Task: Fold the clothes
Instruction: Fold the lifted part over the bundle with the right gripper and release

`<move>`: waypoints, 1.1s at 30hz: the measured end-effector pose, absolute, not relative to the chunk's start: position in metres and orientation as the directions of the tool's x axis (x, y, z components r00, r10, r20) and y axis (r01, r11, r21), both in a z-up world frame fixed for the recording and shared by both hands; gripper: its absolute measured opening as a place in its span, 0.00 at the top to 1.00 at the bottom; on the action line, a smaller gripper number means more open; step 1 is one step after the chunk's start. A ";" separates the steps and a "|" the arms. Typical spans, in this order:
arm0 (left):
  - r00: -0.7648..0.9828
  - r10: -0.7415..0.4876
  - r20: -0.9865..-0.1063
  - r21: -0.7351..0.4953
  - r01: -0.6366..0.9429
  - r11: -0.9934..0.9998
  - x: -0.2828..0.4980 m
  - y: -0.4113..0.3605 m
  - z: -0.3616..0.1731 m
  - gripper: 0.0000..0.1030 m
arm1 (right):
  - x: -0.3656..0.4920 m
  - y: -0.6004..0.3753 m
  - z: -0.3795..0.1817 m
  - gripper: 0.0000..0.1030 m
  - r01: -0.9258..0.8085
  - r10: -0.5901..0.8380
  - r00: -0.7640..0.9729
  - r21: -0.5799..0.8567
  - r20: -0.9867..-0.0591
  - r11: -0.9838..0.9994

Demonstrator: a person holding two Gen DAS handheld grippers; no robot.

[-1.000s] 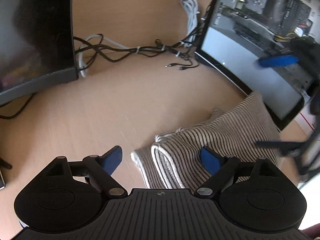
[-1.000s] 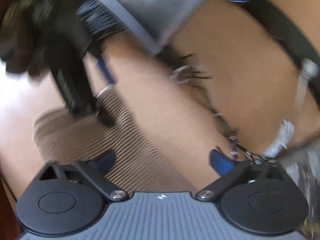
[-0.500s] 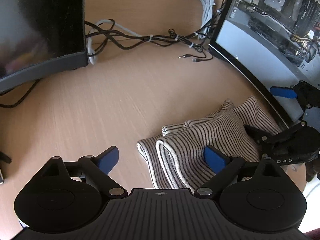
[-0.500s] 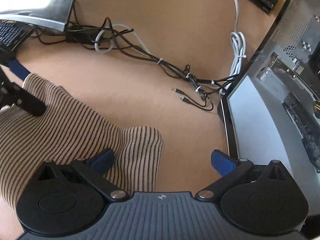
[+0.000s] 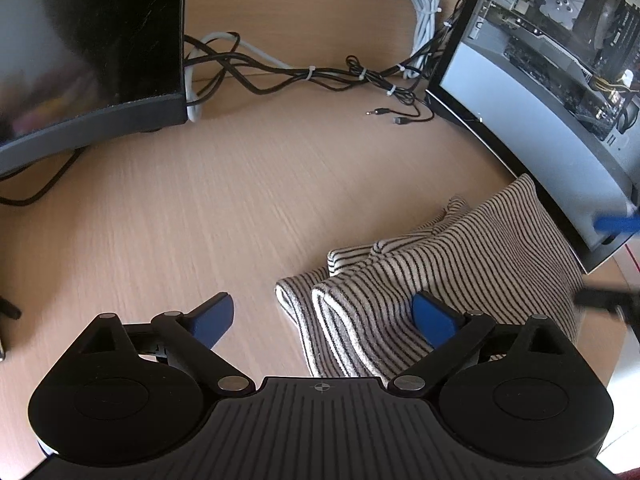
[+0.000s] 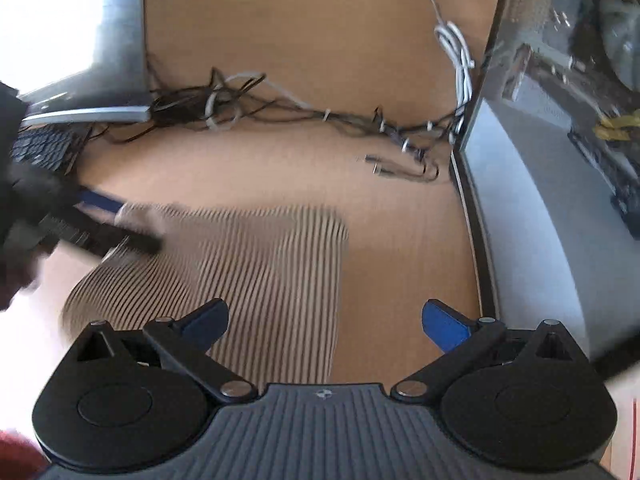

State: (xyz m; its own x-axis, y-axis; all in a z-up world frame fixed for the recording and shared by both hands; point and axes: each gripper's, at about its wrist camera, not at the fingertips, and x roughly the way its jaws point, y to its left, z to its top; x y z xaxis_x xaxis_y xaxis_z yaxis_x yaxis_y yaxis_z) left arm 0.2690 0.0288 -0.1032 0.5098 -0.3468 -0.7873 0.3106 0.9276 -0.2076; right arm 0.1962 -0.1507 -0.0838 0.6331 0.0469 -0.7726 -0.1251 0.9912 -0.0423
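Striped garment (image 5: pixel 448 280) lying folded on the wooden desk (image 5: pixel 224 208), near the front edge, just beside the open-sided computer case (image 5: pixel 552 80) on the right. Folded edges stacking at its left end, white-trimmed layers showing.

Left gripper (image 5: pixel 324 318) hovering low over the garment's left end, jaws still opening, nearly at full spread. Right blue fingertip (image 5: pixel 434 322) sitting over the striped cloth, left one over bare desk; not pinching anything, cloth edge lying between them. Contact with the fabric: cannot tell.

Right gripper (image 6: pixel 324 326) pointing down at the desk, jaws spread wide, gripping nothing. Left fingertip (image 6: pixel 206 326) over the garment's right part, the other over bare wood next to the case. View heavily motion-blurred, stripes smearing.

Monitor (image 5: pixel 88 48) standing at rear left, cable bundle (image 5: pixel 312 76) running behind between monitor and case, white coiled cable (image 5: pixel 424 12) lying by the case. Keyboard (image 6: pixel 42 148) partly showing under the monitor in the right view.
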 end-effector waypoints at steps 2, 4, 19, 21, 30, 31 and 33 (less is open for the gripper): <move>0.507 -0.350 -0.788 -0.215 0.307 0.927 0.269 0.030 -0.104 0.03 | 0.187 -0.152 -0.092 0.00 -0.116 0.060 0.595 -0.012 -0.802 0.993; 0.505 -0.352 -0.788 -0.218 0.306 0.927 0.269 0.030 -0.104 0.03 | 0.189 -0.153 -0.107 0.00 -0.085 0.048 0.583 -0.002 -0.811 0.996; 0.488 -0.512 -0.707 -0.180 0.576 0.797 0.288 0.004 -0.054 0.07 | 0.196 -0.170 -0.118 0.00 0.131 0.072 0.595 0.184 -0.800 0.974; 0.441 -0.503 -0.743 -0.198 0.574 0.794 0.305 -0.003 -0.073 0.07 | 0.192 -0.176 -0.113 0.00 0.165 0.125 0.598 0.274 -0.792 0.947; 0.342 -0.580 -0.739 -0.405 0.463 0.789 0.320 0.022 -0.115 0.04 | 0.209 -0.183 -0.133 0.16 0.227 0.409 0.556 0.605 -0.724 0.763; 0.345 -0.579 -0.739 -0.408 0.455 0.792 0.318 0.024 -0.116 0.04 | 0.213 -0.181 -0.137 0.24 0.225 0.417 0.543 0.605 -0.729 0.764; 0.352 -0.573 -0.740 -0.411 0.438 0.799 0.312 0.029 -0.116 0.06 | 0.221 -0.179 -0.141 0.28 0.218 0.425 0.524 0.598 -0.738 0.771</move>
State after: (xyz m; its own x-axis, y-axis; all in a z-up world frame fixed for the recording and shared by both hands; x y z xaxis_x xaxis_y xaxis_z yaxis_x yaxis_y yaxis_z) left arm 0.3124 0.0290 -0.1161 0.3520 -0.5734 -0.7398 0.4378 0.7995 -0.4113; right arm 0.2211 -0.1785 -0.1410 0.5237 0.4248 -0.7385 0.2178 0.7712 0.5981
